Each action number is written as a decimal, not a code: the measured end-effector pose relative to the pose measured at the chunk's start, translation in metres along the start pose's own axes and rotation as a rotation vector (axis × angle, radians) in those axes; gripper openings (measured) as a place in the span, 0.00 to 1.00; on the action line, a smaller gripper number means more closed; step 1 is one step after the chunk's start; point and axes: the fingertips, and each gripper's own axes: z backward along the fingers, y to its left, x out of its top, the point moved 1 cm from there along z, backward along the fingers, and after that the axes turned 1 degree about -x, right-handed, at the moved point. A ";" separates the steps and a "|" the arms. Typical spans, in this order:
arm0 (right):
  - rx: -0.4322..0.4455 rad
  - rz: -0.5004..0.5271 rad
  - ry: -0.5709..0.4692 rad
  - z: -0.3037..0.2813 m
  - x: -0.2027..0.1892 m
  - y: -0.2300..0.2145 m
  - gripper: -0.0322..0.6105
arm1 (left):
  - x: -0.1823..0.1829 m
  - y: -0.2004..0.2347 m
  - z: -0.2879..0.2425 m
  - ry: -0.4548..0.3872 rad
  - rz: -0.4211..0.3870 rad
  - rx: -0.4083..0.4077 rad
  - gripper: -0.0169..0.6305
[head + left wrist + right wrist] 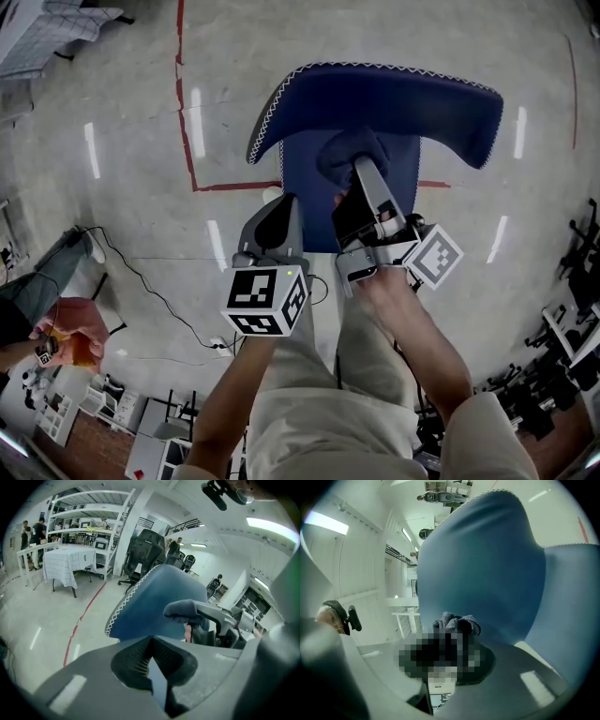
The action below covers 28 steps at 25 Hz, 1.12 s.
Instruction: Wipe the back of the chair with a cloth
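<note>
A blue chair with white stitching along its edge stands before me; its curved back (375,103) is at the top of the head view and its seat (305,187) lies below that. My right gripper (361,169) is shut on a dark blue-grey cloth (349,153), which rests against the inner face of the back. In the right gripper view the cloth (457,622) bunches at the jaw tips in front of the chair back (487,564). My left gripper (278,214) is shut and empty, with its tip at the seat's left edge. The left gripper view shows the chair back (154,602) and the cloth (183,611).
Red tape lines (183,112) mark the grey floor to the chair's left. A black cable (150,291) runs across the floor at the lower left, near a seated person (56,328). A cloth-covered table (65,562), shelving and black office chairs (145,550) stand farther off.
</note>
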 end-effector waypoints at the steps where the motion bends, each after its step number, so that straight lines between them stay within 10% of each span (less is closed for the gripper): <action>1: -0.010 -0.007 -0.007 0.000 0.001 -0.010 0.21 | -0.004 0.003 -0.004 0.006 0.005 -0.001 0.03; 28: -0.349 -0.050 -0.043 -0.011 0.026 -0.250 0.21 | -0.129 0.043 -0.127 0.209 -0.058 -0.035 0.03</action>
